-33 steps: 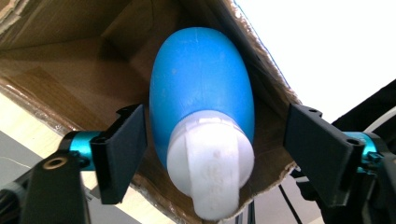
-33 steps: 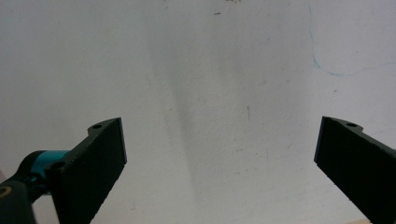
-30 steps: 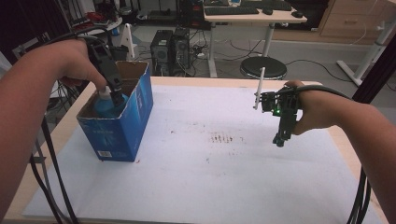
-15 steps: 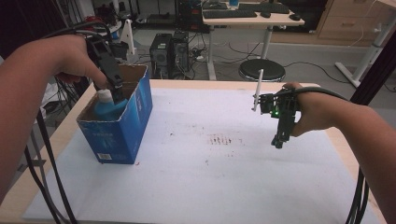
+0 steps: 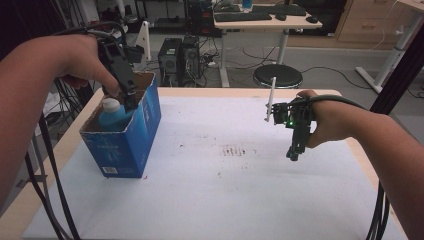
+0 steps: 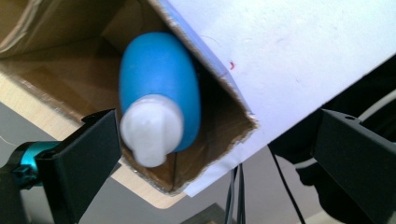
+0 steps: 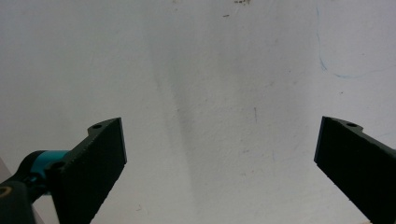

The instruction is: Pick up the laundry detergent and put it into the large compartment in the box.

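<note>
At the upper left of the high view the left hand (image 5: 82,67) tips the left gripper (image 5: 131,97) steeply down over the open blue cardboard box (image 5: 131,132), its fingers having just been spreading and now wide apart, clear of the blue plastic bottle with a white cap (image 6: 159,112) that stands inside the box against its near wall. At centre right the right gripper (image 5: 294,152) points down above the white-covered table (image 5: 225,195), fingers open on nothing. The bottle's lower body is hidden by the box wall.

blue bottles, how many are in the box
1. The blue bottle with a white cap stands inside the blue box, by its right wall under the open left gripper. More could be hidden lower down.
</note>
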The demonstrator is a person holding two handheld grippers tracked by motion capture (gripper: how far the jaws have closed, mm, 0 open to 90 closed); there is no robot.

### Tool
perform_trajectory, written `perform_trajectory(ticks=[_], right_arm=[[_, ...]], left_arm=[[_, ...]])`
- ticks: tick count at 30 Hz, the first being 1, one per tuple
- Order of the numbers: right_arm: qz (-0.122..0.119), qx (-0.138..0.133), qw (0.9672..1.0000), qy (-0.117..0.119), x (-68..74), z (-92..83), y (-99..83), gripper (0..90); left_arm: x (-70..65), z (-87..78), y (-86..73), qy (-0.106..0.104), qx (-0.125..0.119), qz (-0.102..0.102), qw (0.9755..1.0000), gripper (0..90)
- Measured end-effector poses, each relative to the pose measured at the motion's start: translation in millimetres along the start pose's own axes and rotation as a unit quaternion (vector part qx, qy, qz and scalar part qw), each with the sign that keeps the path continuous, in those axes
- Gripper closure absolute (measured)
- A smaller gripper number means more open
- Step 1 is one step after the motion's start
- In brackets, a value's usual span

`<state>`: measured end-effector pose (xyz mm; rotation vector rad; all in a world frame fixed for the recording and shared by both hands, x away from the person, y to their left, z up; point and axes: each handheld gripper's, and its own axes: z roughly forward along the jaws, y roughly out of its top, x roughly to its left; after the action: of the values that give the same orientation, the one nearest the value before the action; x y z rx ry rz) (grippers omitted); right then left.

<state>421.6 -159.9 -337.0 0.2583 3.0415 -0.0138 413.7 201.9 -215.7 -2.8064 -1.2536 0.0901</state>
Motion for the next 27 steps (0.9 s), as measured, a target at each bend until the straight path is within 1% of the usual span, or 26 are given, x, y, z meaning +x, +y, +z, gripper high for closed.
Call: perform_trajectory(ticks=[3,5,6,7,9,10,13,16,17,19,20,21,22,24,25,27], right_arm=[[-0.003,0.001,1.0000,-0.001,1.4,0.7,0.6,1.2],[-0.004,0.002,1.0000,0.001,2.4,0.5,0.7,1.2],[-0.005,0.002,1.0000,-0.001,2.8,0.5,0.6,1.2],[-0.003,0.004,1.0000,-0.002,3.5,0.0,0.6,1.2],[-0.003,0.003,1.0000,-0.002,4.5,-0.8,0.4,1.2],[-0.007,0.004,1.0000,-0.003,4.4,-1.2,0.2,1.2],[-0.003,0.002,1.0000,-0.004,6.7,-2.2,-0.3,1.2],[-0.006,0.003,1.0000,-0.004,7.6,-2.8,-0.9,1.2],[0.000,0.003,1.0000,-0.005,9.0,-3.1,-1.1,1.2],[-0.003,0.002,1.0000,-0.005,9.2,-2.9,-1.4,1.2],[0.002,0.004,1.0000,-0.006,11.3,-3.2,-1.9,1.2],[0.002,0.004,1.0000,-0.006,11.3,-3.2,-1.9,1.2],[0.002,0.004,1.0000,-0.006,12.3,-3.6,-2.1,1.2],[0.000,0.006,1.0000,-0.007,13.9,-6.5,-2.9,1.2],[0.003,0.001,1.0000,-0.006,14.7,-7.1,-3.2,1.2],[-0.004,0.001,1.0000,-0.006,14.2,-8.9,-4.3,1.2]], left_arm=[[-10.1,-1.2,5.8,0.004,0.007,0.018,0.9998,1.6],[-12.3,-1.4,7.2,0.005,0.009,0.020,0.9997,1.7],[-17.6,-1.4,10.8,0.011,0.018,0.026,0.9994,1.7],[-19.5,-1.6,12.6,0.013,0.021,0.032,0.9992,1.7],[-23.7,-2.0,15.9,0.015,0.016,0.040,0.9990,1.7],[-26.0,-2.2,17.4,0.015,0.015,0.046,0.9987,1.7],[-33.8,-0.7,21.4,0.016,0.011,0.063,0.9978,1.7],[-41.4,0.9,26.8,0.015,0.009,0.086,0.9962,1.7],[-44.3,1.8,28.7,0.014,0.003,0.095,0.9954,1.7],[-44.3,1.8,28.7,0.014,0.003,0.095,0.9954,1.7],[-51.4,3.8,35.1,0.005,-0.001,0.121,0.9927,1.7],[-51.4,3.8,35.1,0.005,-0.001,0.121,0.9927,1.7],[-56.4,5.7,39.9,0.000,-0.003,0.137,0.9905,1.7],[-61.1,6.9,44.6,-0.001,-0.006,0.152,0.9884,1.7],[-63.5,7.4,46.7,-0.001,-0.007,0.159,0.9872,1.7],[-68.4,9.0,50.0,-0.004,-0.008,0.174,0.9846,1.7]])
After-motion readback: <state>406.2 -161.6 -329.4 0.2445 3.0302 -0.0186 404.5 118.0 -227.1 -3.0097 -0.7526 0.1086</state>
